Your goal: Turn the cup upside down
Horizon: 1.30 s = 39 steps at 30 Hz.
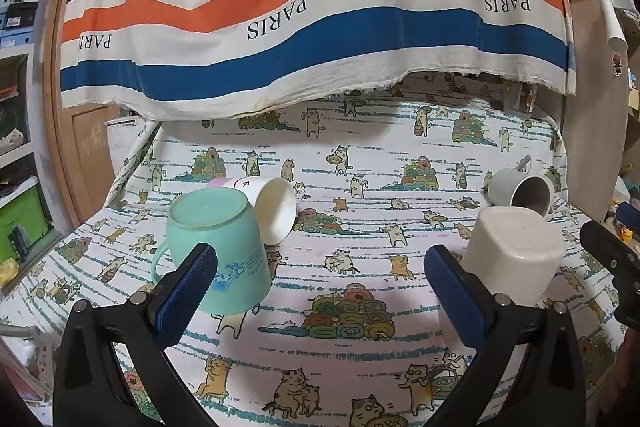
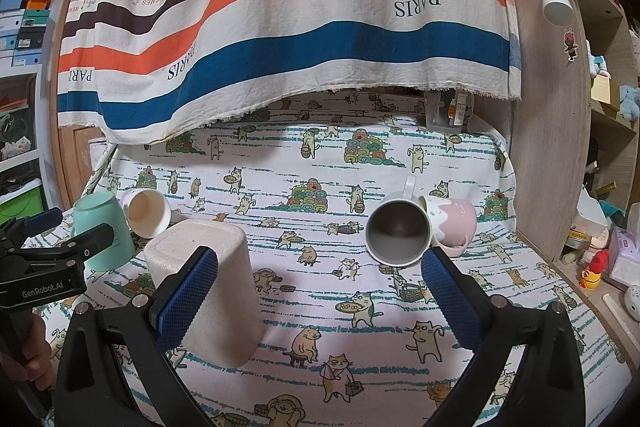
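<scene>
The left tongs are hanging wide apart over the tabletop, which is wearing a white cloth with cartoon cats on it. Nothing is sitting between the two blue pads. In the left wrist picture, a mint green plastic cup with a handle is standing upside down at the middle left, partly behind the left blue pad. Right behind it, a white paper cup with a pink band is lying on its side with its mouth facing the lower right. At the right of that picture, a speckled cream square cup is also standing upside down, just behind the right pad. Farther back, near the right edge, a grey mug with a handle is lying on its side.

The right tongs are spread wide too and are gripping nothing. In the right wrist picture, the cream cup is showing at the lower left, behind the left pad. The grey mug is lying at the middle right with its dark mouth facing the camera. A pink and white cup is leaning against it on the right. A big striped cloth with orange, blue and brown bands is hanging across the top.
</scene>
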Tool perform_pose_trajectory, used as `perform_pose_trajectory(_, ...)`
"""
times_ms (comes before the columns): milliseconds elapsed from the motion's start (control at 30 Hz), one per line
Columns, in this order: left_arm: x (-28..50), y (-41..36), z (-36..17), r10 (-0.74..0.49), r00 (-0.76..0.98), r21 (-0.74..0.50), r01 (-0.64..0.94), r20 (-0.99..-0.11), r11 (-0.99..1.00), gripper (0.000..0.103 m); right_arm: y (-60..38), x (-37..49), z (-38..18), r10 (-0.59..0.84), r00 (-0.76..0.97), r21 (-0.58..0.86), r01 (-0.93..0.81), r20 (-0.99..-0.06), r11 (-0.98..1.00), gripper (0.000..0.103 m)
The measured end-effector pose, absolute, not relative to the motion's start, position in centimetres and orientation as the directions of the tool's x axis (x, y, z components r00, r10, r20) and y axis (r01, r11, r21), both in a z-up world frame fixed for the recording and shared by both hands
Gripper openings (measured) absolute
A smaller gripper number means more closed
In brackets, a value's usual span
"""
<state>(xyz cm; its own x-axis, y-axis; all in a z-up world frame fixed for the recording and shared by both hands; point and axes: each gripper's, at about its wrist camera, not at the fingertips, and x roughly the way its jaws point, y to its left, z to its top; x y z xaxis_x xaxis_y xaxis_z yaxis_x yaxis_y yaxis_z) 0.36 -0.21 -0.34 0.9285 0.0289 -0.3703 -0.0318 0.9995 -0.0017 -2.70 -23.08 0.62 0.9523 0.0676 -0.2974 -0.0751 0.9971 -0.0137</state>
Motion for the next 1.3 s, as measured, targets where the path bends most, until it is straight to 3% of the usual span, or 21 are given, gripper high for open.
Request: perform_pose_trajectory(1300, 0.41, 0.04, -0.48, 0.022, 0.926, -0.009, -0.027, -0.377, 1.0, 0.103, -23.14, -2.67, 0.63, 0.068, 0.952, -0.014, -0.075, -0.298, 0.997, 0.103)
